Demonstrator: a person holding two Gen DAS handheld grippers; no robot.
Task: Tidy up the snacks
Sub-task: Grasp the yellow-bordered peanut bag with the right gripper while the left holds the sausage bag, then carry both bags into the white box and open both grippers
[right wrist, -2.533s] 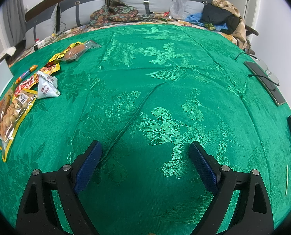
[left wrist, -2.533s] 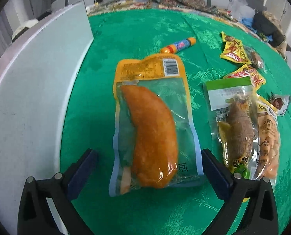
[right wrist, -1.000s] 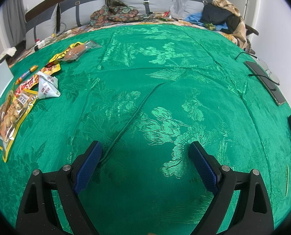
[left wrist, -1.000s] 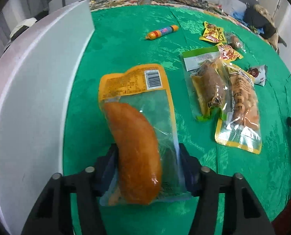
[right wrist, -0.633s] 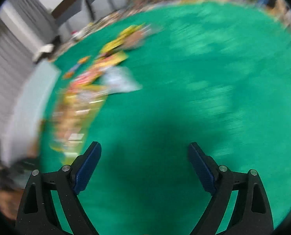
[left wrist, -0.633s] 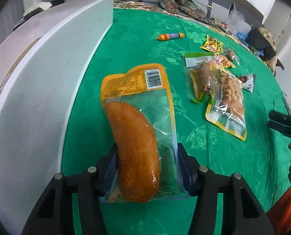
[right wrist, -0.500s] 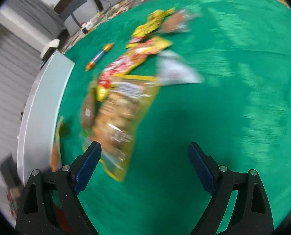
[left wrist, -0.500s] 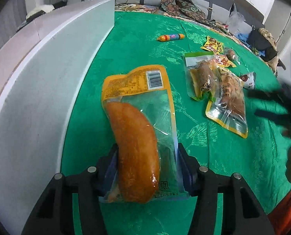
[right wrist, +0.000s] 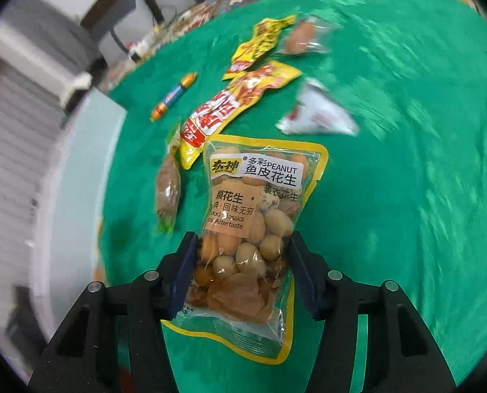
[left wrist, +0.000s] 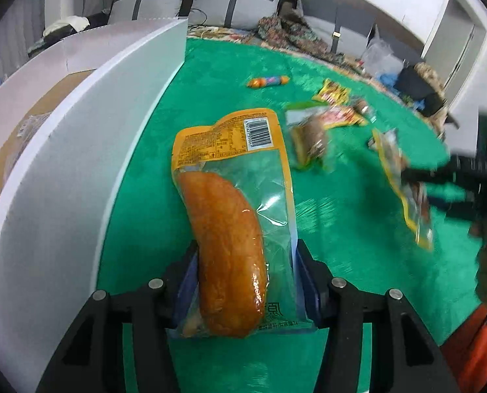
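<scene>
Jaws clamped on both sides, we hold the sausage pack (left wrist: 240, 229) in the left gripper (left wrist: 245, 281) and the peanut bag (right wrist: 253, 229) in the right gripper (right wrist: 240, 271), above the counter (left wrist: 210, 75), mid-transfer; next, likely carry into the white box (left wrist: 80, 124).

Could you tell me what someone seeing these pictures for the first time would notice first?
Most striking is that both grippers are loaded: the left gripper is shut on a vacuum-packed orange meat pouch, beside the tall white box wall. The right gripper pinches a yellow-rimmed peanut bag. Behind it, more snack packets lie scattered on the bright green cloth, among them a small striped sausage stick.
</scene>
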